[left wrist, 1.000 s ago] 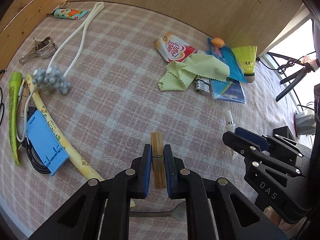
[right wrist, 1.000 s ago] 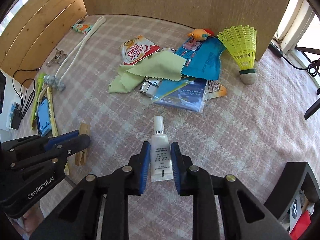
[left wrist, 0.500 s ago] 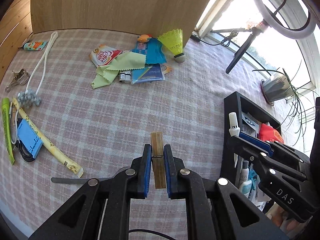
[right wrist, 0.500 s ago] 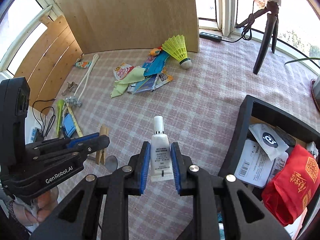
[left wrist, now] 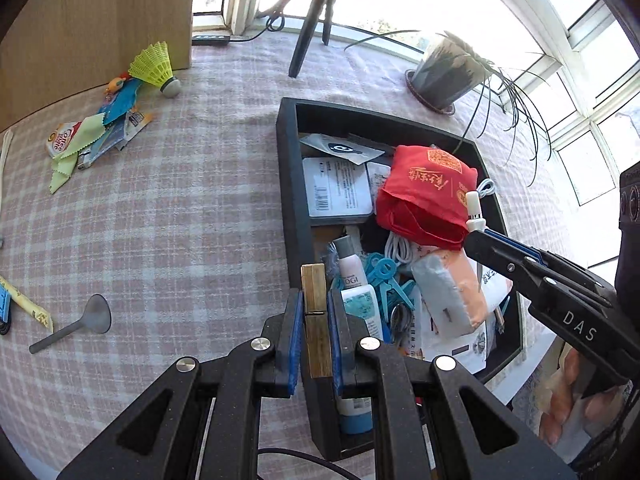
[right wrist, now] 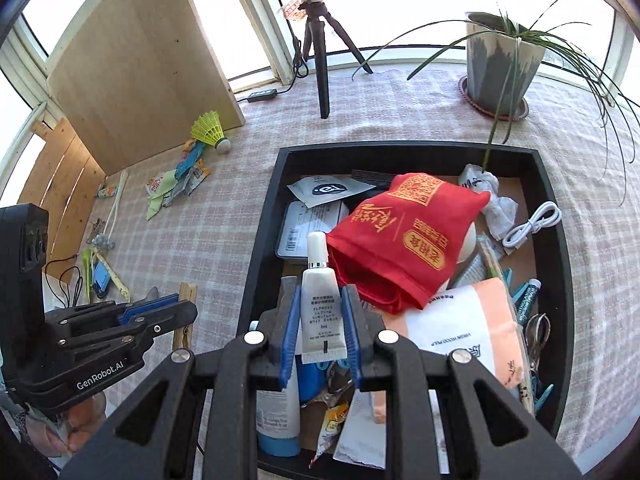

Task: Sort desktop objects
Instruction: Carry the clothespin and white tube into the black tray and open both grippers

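Observation:
My left gripper (left wrist: 314, 308) is shut on a wooden clothespin (left wrist: 315, 320) and holds it over the left wall of the black tray (left wrist: 289, 184). My right gripper (right wrist: 321, 312) is shut on a small white tube (right wrist: 320, 304) and holds it above the tray's (right wrist: 256, 248) left part. The tray holds a red cloth bag (right wrist: 404, 232), an orange tissue pack (right wrist: 460, 332), bottles, blue clips and white cables. In the left wrist view the right gripper (left wrist: 478, 232) reaches over the tray from the right. In the right wrist view the left gripper (right wrist: 180, 312) sits left of the tray.
A pile with a yellow shuttlecock (left wrist: 154, 66), green cloth (left wrist: 74, 148) and packets lies at the far left by a wooden board (right wrist: 136, 64). A grey spoon (left wrist: 76, 328) lies on the checked cloth. A tripod (right wrist: 316, 40) and potted plant (right wrist: 500, 60) stand behind the tray.
Both grippers have swung right from the clutter to the black tray, still holding the clothespin and the tube. The tray now fills both views.

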Available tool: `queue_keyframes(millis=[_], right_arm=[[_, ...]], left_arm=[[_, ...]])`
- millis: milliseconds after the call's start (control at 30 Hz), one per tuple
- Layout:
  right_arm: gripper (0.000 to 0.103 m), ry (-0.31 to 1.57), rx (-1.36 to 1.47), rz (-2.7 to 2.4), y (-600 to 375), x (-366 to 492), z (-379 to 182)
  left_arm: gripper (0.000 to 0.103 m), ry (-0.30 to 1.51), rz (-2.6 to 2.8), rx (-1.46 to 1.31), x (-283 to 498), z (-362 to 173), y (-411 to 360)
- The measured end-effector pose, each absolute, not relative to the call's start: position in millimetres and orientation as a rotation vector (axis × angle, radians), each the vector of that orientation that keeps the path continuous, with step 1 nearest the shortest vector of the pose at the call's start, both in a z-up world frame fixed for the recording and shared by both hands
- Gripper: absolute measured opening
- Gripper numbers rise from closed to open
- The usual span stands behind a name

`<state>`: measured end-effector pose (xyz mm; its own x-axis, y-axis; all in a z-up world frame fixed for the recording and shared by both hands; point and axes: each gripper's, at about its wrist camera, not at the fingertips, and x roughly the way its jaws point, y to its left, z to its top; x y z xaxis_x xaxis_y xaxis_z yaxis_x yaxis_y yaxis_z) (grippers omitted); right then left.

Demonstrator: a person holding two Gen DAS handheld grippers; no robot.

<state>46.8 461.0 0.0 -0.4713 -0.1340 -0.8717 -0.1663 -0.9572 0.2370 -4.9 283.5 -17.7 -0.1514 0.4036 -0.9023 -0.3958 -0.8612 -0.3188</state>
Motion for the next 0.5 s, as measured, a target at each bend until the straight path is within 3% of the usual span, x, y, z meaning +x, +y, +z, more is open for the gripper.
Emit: queue_keyframes(millis=[500], right_arm=[[0.021, 0.555, -1.465, 2.489, 555, 123, 8]], left_arm=[[0.012, 0.125, 1.945, -1.531, 42, -6, 364]])
